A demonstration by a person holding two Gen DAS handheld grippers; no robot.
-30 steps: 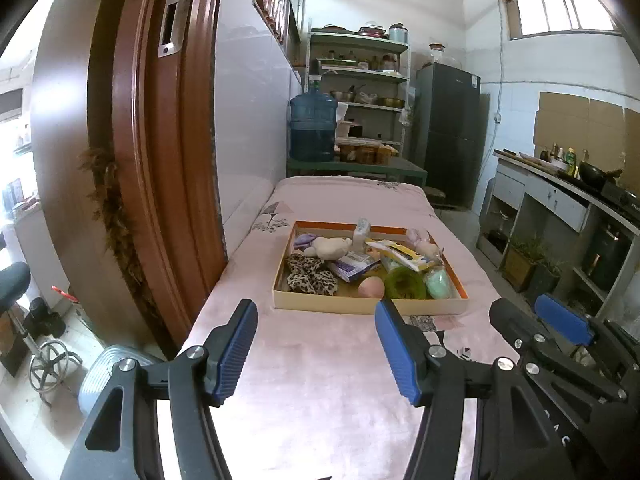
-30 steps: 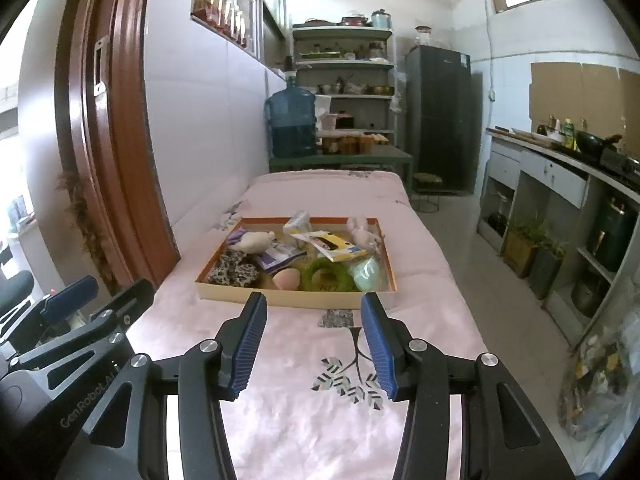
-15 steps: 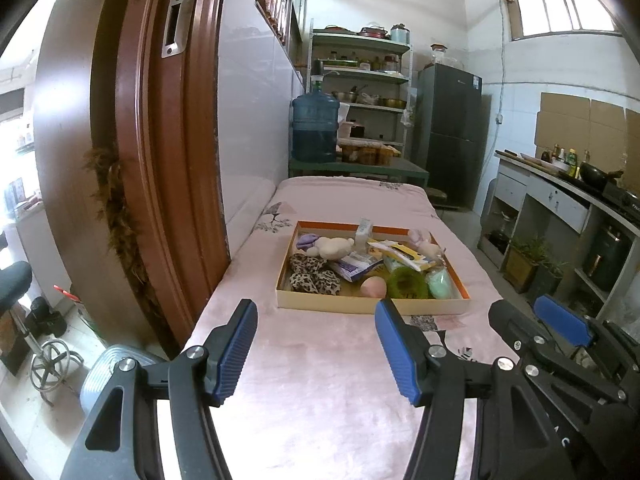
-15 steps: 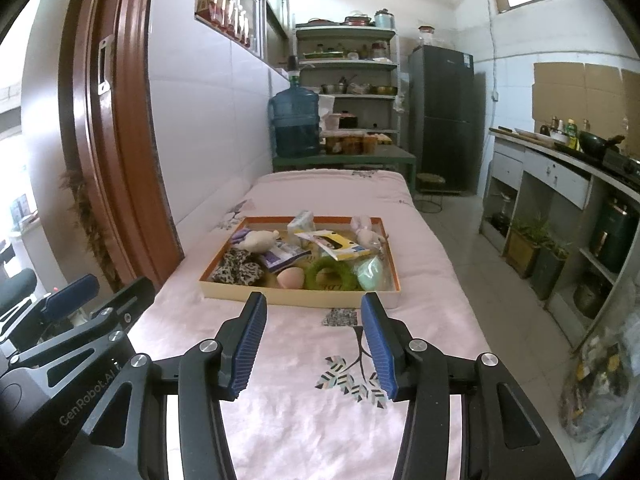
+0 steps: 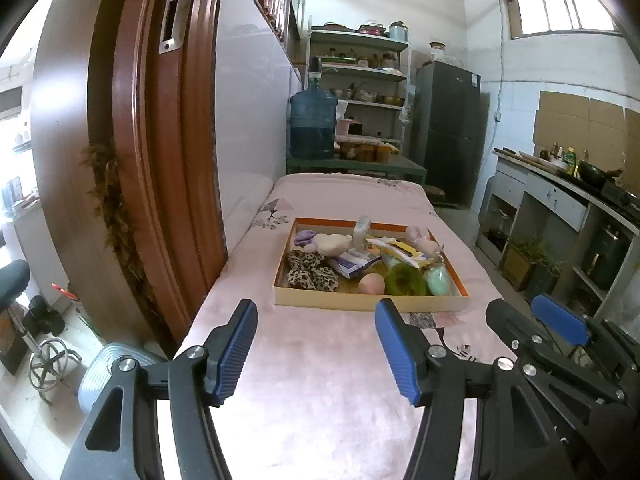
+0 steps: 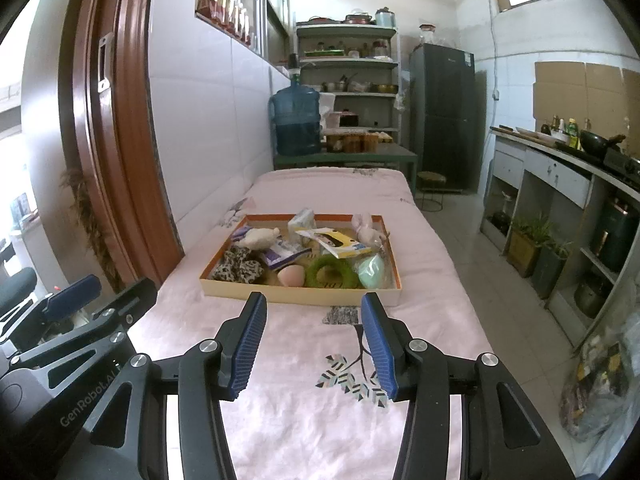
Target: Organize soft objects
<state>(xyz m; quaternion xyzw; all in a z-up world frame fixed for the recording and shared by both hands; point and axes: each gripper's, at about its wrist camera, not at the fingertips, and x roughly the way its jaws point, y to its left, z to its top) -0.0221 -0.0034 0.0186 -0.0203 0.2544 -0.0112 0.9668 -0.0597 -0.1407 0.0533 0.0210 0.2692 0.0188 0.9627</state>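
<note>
While both hand-held grippers gape, tray (image 6: 296,295) sits ahead.

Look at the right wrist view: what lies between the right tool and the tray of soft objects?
Only pink bedsheet with a small grey printed patch, seen in the right wrist view. The right tool is open, short of the tray.

Bright daylight from the high window (image 5: 560,0); sharp focus, fisheye-warped, dark-cornered edges.
</note>
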